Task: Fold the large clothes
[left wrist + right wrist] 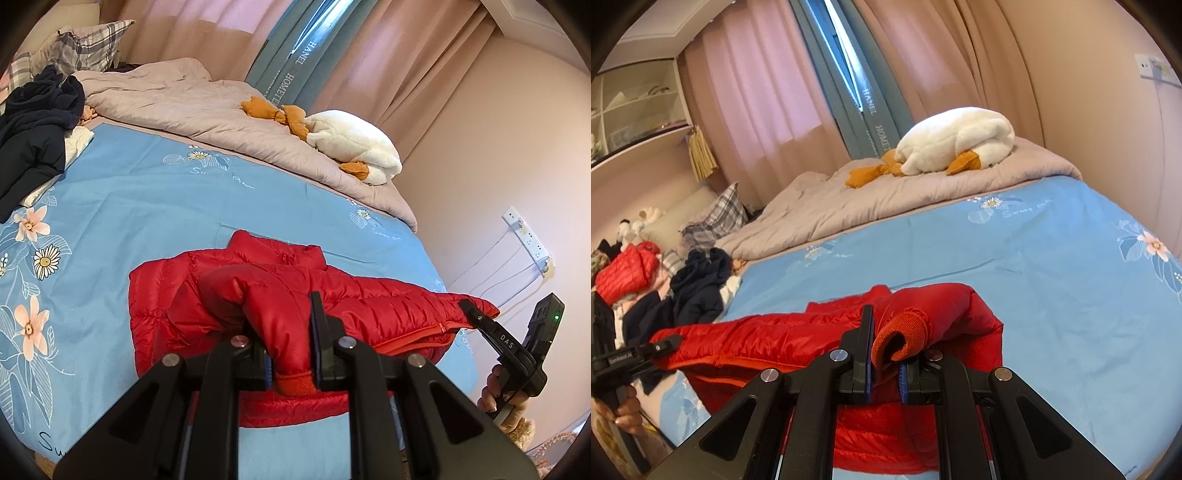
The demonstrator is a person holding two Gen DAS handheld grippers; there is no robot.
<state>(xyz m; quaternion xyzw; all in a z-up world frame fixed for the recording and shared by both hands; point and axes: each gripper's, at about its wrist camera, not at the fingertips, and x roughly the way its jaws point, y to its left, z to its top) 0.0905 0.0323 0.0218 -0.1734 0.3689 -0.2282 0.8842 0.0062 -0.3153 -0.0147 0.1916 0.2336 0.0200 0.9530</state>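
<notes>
Red puffer jacket [280, 295] lies spread across the near edge of the bed [155, 206], on the blue flowered sheet, its long axis running side to side in front of the person and its collar pointing away toward the grey quilt [192, 99]. Each sleeve is caught at its ribbed end: the left tongs [293, 373] pinch the cuff [293, 382] of the sleeve on their side, with the sleeve bulging up and forward over the jacket body, and the right tongs [884, 369] pinch the other cuff [905, 338], which curls up between their blue pads. Both pairs sit at the near hem side of the jacket, so the body of the garment lies ahead of them and between them, neither hand being clearly nearer to its middle. Judging from this, the sleeves are being folded in across the chest, and the coming move would carry each cuff forward and inward along the jacket's long axis before letting go. A heap of dark clothes [33, 129] and a white plush goose [351, 144] lie well apart from the jacket, farther up the bed.
</notes>
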